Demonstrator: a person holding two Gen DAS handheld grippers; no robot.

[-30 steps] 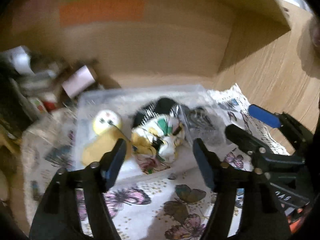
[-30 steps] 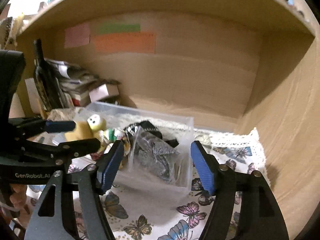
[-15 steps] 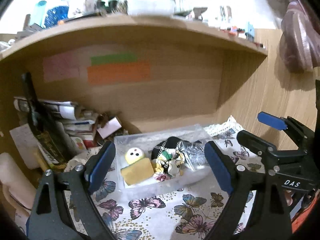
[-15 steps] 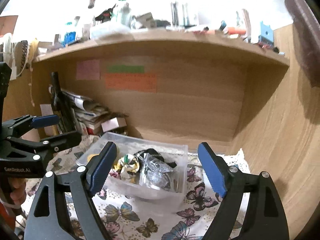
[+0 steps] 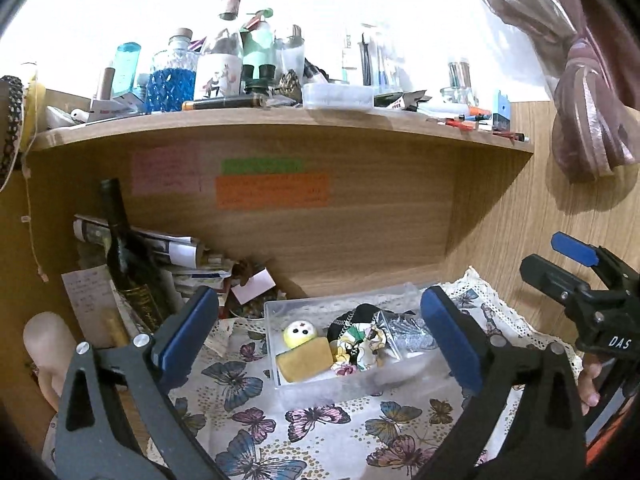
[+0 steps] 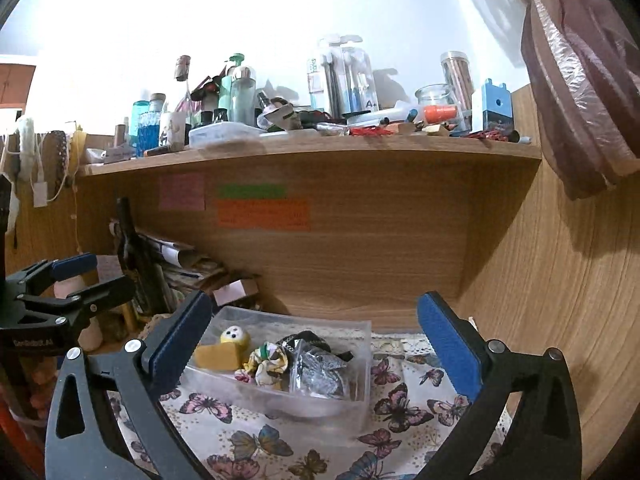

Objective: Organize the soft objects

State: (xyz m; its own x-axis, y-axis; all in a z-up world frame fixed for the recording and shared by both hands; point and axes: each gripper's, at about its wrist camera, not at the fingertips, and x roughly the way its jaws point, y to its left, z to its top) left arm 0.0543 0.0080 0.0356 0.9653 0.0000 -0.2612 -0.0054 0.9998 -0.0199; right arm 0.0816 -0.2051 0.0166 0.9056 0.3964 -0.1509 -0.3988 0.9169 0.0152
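Left gripper (image 5: 320, 336): spread wide with nothing between its blue pads, held above the cloth in front of the bin; in the right wrist view it shows at the left edge (image 6: 86, 276).
Right gripper (image 6: 314, 344): likewise released and empty, its jaws framing the bin from the front; in the left wrist view it shows at the right edge (image 5: 560, 264).
Clear plastic bin (image 5: 340, 390): stands on the butterfly-print cloth inside the desk alcove, near the back panel; also seen at (image 6: 280, 404).
Yellow plush toy (image 5: 304, 350): lies in the left end of the bin, pale round head with dark eyes toward the back, mustard body toward the front (image 6: 224, 350).
Floral fabric bundle (image 5: 360, 348): white, green and yellow cloth, mid-bin, touching the plush toy's right side (image 6: 268, 362).
Black item (image 5: 352, 318): behind the floral bundle in the bin; its kind cannot be told.
Silvery crinkled bag (image 6: 324, 372): fills the right end of the bin (image 5: 408, 332).
Butterfly-print cloth (image 5: 248, 420): covers the desk surface, lace edging at the right.
Dark glass bottle (image 5: 128, 256): leans at the left of the alcove, against stacked papers.
Sticky notes (image 5: 272, 196): pink, green and orange, fixed to the back panel.
Upper shelf (image 5: 280, 120): crowded with bottles, jars and pens.
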